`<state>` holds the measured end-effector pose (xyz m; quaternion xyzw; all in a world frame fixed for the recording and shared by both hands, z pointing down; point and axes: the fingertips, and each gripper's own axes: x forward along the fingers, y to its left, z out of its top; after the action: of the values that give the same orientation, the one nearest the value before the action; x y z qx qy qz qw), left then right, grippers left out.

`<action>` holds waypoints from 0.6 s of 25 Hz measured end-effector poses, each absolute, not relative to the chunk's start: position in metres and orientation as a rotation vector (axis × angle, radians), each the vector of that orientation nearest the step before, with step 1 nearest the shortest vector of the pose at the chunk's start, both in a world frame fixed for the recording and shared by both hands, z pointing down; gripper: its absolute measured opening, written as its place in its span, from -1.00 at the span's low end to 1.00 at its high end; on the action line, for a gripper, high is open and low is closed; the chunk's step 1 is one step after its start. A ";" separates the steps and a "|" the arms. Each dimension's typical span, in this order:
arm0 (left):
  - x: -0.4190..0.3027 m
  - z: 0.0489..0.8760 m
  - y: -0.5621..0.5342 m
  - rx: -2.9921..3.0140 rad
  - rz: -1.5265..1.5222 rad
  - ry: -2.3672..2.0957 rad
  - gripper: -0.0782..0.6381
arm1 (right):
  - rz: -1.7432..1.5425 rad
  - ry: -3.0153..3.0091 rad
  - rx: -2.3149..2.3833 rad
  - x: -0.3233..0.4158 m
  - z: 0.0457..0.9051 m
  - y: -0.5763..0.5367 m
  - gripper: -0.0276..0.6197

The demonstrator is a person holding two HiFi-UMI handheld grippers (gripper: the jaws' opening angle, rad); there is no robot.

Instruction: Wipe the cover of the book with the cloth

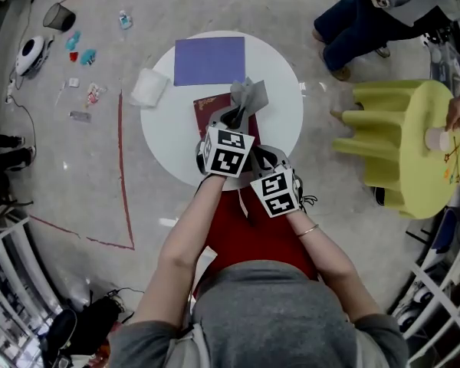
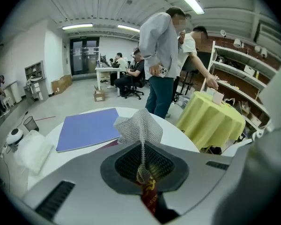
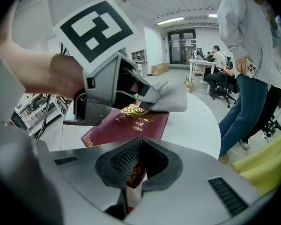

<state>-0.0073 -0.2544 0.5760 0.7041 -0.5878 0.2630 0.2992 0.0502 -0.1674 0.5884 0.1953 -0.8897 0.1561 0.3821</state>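
Observation:
A maroon book (image 1: 215,112) with gold print lies on the round white table (image 1: 284,106). My left gripper (image 1: 236,117) is shut on a grey mesh cloth (image 1: 250,94) and holds it down on the book's cover. In the left gripper view the cloth (image 2: 139,125) bunches up above the shut jaws, with the book's gold emblem (image 2: 150,191) just below. My right gripper (image 1: 258,158) is shut on the book's near corner. The right gripper view shows the book (image 3: 131,125) running from its jaws to the left gripper (image 3: 117,90) and the cloth (image 3: 171,100).
A purple folder (image 1: 209,60) lies at the table's far side, beyond the book. A white folded cloth (image 1: 148,87) overhangs the table's left edge. A yellow stool (image 1: 402,140) stands to the right. People (image 2: 161,64) stand beyond the table. Small items (image 1: 80,56) lie on the floor at left.

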 end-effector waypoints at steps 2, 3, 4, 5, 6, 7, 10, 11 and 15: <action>-0.007 0.582 -0.256 1.858 0.731 -1.548 -0.72 | 0.400 -2.257 0.498 0.051 0.591 -0.167 -0.82; -0.008 0.584 -0.256 1.853 0.741 -1.545 -0.71 | 0.401 -2.250 0.500 0.051 0.592 -0.167 -0.82; -0.010 0.586 -0.255 1.848 0.750 -1.544 -0.72 | 0.403 -2.244 0.504 0.052 0.593 -0.166 -0.82; -0.013 0.587 -0.253 1.842 0.756 -1.544 -0.72 | 0.407 -2.238 0.509 0.052 0.594 -0.166 -0.82; -0.017 0.588 -0.251 1.836 0.760 -1.545 -0.71 | 0.411 -2.232 0.514 0.052 0.595 -0.165 -0.82; -0.022 0.589 -0.249 1.829 0.762 -1.548 -0.71 | 0.415 -2.225 0.518 0.052 0.595 -0.165 -0.82; -0.037 0.589 -0.241 1.807 0.761 -1.565 -0.72 | 0.407 -2.210 0.531 0.051 0.593 -0.165 -0.82; -0.043 0.590 -0.238 1.799 0.762 -1.572 -0.71 | 0.400 -2.209 0.535 0.051 0.594 -0.165 -0.82; -0.067 0.591 -0.227 1.767 0.763 -1.604 -0.72 | 0.395 -2.190 0.559 0.052 0.593 -0.166 -0.82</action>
<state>-0.0669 -0.2268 0.5913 0.6700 -0.6081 0.2891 0.3127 0.0521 -0.1657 0.5931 0.2222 -0.8701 0.1570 0.4109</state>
